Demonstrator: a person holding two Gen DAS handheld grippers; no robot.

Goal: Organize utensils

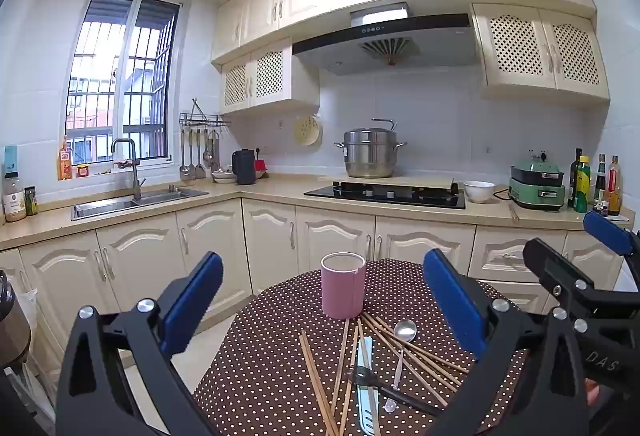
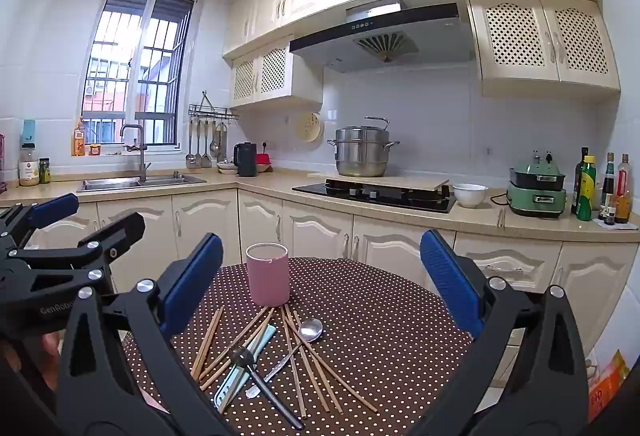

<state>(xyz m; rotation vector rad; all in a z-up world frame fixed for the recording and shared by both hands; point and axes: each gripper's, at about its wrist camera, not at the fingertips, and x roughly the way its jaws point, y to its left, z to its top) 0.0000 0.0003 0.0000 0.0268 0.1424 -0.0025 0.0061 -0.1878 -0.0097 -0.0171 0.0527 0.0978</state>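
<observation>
A pink cup stands upright on the round table with the brown dotted cloth. In front of it lie several wooden chopsticks in a loose heap. Among them are a metal spoon, a black utensil and a pale green flat utensil. My left gripper is open and hovers before the table, holding nothing. To its right, my right gripper is also open and empty.
Behind the table runs an L-shaped counter with cream cabinets below. On it are a sink, a black hob with a steel pot, a white bowl, a green cooker and bottles.
</observation>
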